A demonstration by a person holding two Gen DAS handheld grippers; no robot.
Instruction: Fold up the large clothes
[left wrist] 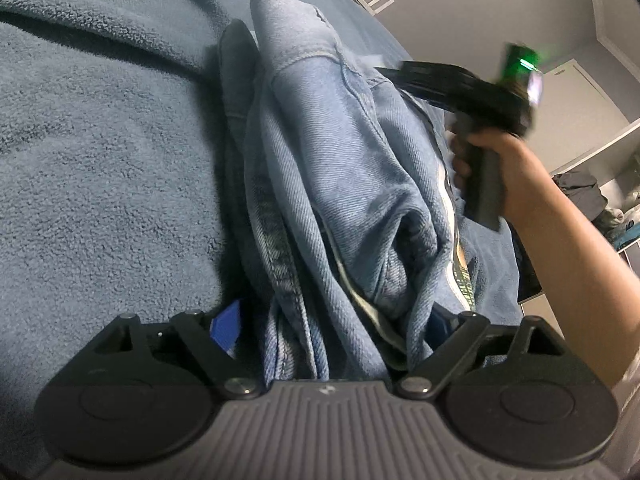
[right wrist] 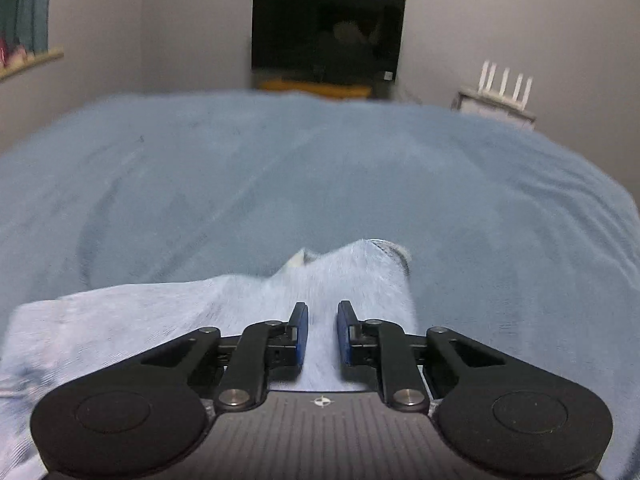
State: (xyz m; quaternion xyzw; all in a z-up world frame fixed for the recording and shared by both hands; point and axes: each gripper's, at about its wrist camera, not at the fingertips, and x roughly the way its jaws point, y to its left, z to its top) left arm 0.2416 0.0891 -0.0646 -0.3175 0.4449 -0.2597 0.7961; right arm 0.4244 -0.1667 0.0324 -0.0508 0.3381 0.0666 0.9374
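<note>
The left gripper stands wide open around bunched jeans on the bed. The right gripper, fingers nearly closed with denim between, should pull the fold flat away from that bunch.

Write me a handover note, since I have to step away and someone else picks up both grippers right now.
Left gripper: fingers spread wide, a bunched pile of jeans between them, not clearly squeezed.
Right gripper: fingers nearly together with a small gap, denim beneath them; no clear pinch in its own view. The right hand holds it over the far side of the pile.
The jeans lie crumpled in a heap on the blue blanket covering the bed.
Done: nothing folded yet.
Left: spread the jeans flat, lay the legs together, fold them.
</note>
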